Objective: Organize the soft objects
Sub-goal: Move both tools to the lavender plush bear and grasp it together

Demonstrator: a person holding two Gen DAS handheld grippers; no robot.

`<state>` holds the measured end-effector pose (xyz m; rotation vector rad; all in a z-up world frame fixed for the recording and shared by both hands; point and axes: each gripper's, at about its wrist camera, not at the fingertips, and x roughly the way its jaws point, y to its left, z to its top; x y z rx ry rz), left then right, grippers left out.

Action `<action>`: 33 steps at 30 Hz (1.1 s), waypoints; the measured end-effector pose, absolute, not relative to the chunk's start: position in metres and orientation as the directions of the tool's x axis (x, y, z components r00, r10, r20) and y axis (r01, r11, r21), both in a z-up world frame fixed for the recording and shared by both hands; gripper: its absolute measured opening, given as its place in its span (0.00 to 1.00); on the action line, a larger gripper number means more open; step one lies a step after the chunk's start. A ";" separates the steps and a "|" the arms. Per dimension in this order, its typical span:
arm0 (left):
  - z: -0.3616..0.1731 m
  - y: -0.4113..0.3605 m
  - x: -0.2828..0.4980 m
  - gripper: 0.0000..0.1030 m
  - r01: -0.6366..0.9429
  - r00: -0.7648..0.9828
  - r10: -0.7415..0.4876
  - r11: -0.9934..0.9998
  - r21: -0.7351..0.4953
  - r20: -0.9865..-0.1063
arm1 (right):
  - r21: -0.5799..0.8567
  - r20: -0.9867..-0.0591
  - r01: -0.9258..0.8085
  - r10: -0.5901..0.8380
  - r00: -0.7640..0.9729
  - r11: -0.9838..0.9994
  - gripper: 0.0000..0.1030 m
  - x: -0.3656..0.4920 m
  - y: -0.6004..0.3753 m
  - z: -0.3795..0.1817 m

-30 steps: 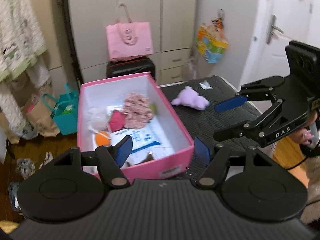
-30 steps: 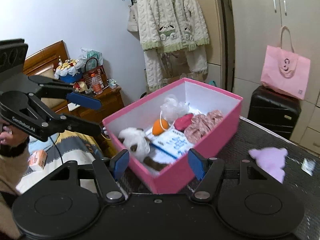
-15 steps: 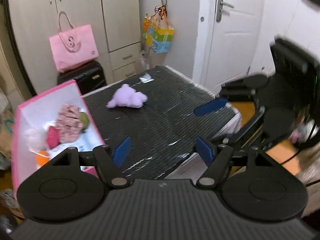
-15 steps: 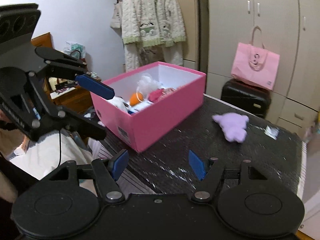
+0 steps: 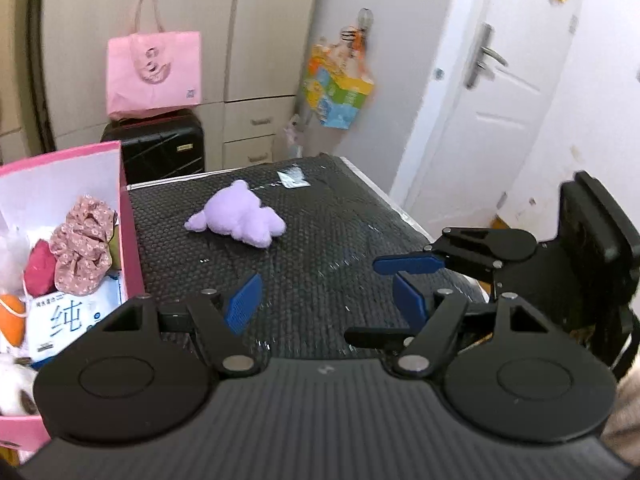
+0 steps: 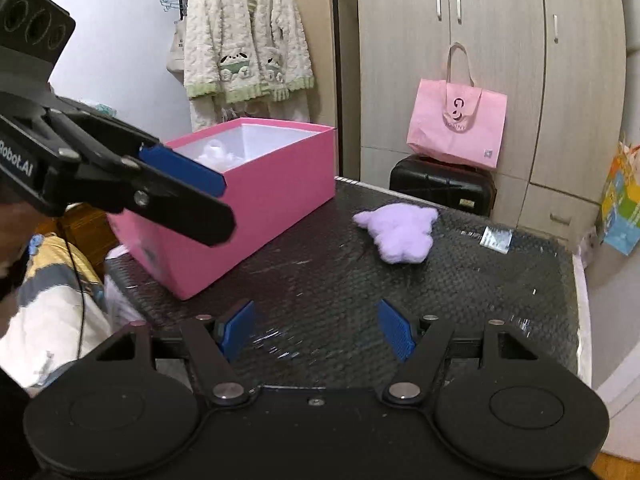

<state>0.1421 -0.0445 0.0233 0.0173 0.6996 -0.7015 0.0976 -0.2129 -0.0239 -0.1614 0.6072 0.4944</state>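
A purple plush toy (image 5: 240,220) lies on the black table top (image 5: 320,248), also seen in the right wrist view (image 6: 400,232). A pink box (image 6: 260,200) stands at the table's left end; in the left wrist view (image 5: 130,240) it holds a pink floral scrunchie (image 5: 82,248), a red soft item (image 5: 38,272), an orange ball (image 5: 12,320) and a tissue pack (image 5: 68,320). My left gripper (image 5: 326,300) is open and empty, above the table near its front. My right gripper (image 6: 316,332) is open and empty, short of the plush.
A small clear packet (image 5: 294,178) lies at the table's far edge. A black suitcase (image 5: 160,152) with a pink tote bag (image 5: 154,76) stands behind the table. Wardrobes, a hanging cream cardigan (image 6: 248,52) and a white door (image 5: 500,120) surround it.
Both grippers swung from over the pink box toward the open table. The purple plush now sits ahead of both. Both stayed open and empty.
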 end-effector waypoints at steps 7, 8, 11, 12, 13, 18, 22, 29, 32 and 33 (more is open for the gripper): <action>0.011 -0.059 0.176 0.70 0.517 0.596 -0.570 0.811 -0.273 -0.565 | -0.048 -0.588 -0.489 0.371 0.719 0.871 0.71 0.143 -0.218 -0.037; 0.009 -0.060 0.179 0.70 0.503 0.610 -0.562 0.820 -0.274 -0.559 | -0.034 -0.580 -0.486 0.379 0.721 0.873 0.71 0.148 -0.220 -0.036; -0.001 -0.068 0.190 0.70 0.460 0.657 -0.523 0.849 -0.261 -0.543 | 0.020 -0.522 -0.492 0.429 0.737 0.870 0.71 0.168 -0.230 -0.036; -0.004 -0.071 0.194 0.70 0.449 0.664 -0.517 0.853 -0.266 -0.540 | 0.030 -0.513 -0.487 0.431 0.742 0.873 0.71 0.175 -0.232 -0.038; -0.007 -0.073 0.199 0.70 0.434 0.669 -0.512 0.857 -0.277 -0.539 | 0.034 -0.515 -0.486 0.433 0.740 0.873 0.71 0.183 -0.232 -0.040; -0.020 -0.087 0.222 0.70 0.360 0.713 -0.466 0.885 -0.297 -0.524 | 0.006 -0.541 -0.511 0.432 0.722 0.860 0.72 0.215 -0.225 -0.055; -0.036 -0.087 0.242 0.70 0.281 0.730 -0.427 0.899 -0.336 -0.533 | -0.076 -0.561 -0.504 0.381 0.735 0.860 0.72 0.234 -0.215 -0.068; -0.059 -0.085 0.265 0.69 0.185 0.731 -0.379 0.910 -0.371 -0.567 | -0.034 -0.614 -0.563 0.427 0.664 0.826 0.78 0.253 -0.210 -0.081; -0.068 -0.090 0.271 0.68 0.186 0.705 -0.388 0.909 -0.374 -0.594 | -0.010 -0.624 -0.542 0.418 0.660 0.840 0.78 0.259 -0.210 -0.084; -0.069 -0.091 0.274 0.68 0.190 0.703 -0.390 0.909 -0.371 -0.595 | -0.001 -0.631 -0.538 0.417 0.655 0.843 0.78 0.260 -0.211 -0.084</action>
